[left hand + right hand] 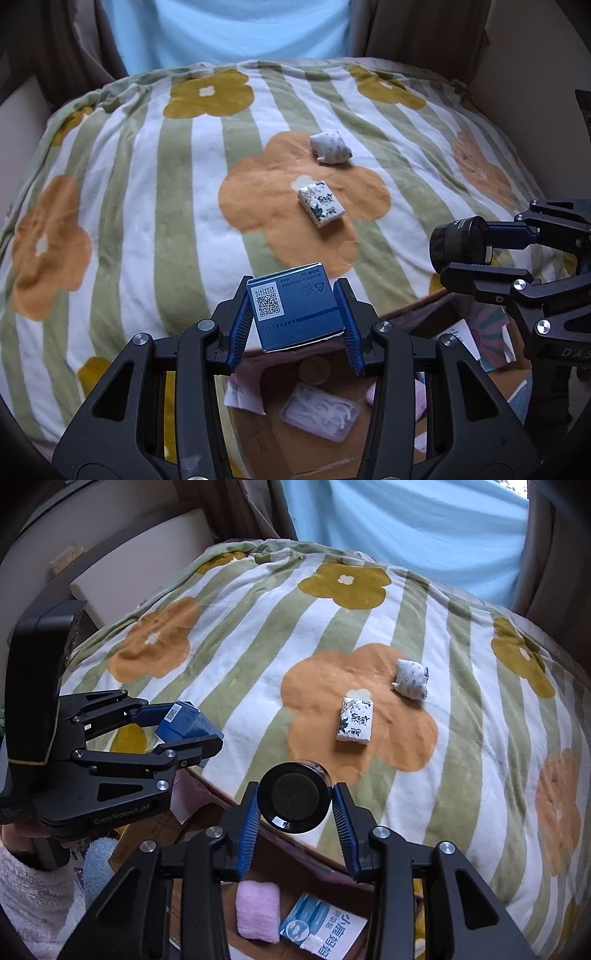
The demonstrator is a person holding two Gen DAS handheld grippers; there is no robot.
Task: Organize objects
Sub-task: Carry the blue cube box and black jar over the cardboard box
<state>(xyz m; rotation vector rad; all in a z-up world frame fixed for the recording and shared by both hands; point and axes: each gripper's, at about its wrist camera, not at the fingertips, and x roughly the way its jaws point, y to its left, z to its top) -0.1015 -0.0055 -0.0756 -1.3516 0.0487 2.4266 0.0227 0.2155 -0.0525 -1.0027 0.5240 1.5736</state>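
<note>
The left gripper [295, 317] is clamped on a blue box [293, 312], its ribbed blue pads pressing the box's two sides. The box is tilted, the face with the white QR label turned toward the camera, and it hangs in the air over the near edge of the bed. From the right wrist view the same gripper [201, 729] shows side-on at the left, the box [186, 725] caught between its fingers above the blanket's edge.

The right gripper [295, 805] is closed on a round black jar [293, 797], the pads touching its rim on both sides, the flat end facing the camera. It is also held above the bed's near edge. In the left wrist view the jar [460, 243] sits between the fingers of that gripper [452, 254] at the right.

On the blanket [129, 206], striped green and white with orange flowers, a tissue pack [320, 204] lies on the central flower, and a small white spotted pouch [330, 148] rests just beyond it, the two apart.

Below the grippers a cardboard carton [258, 439] holds a clear packet [319, 411], a pink cloth [258, 912] and a blue-and-white pack [321, 936].
</note>
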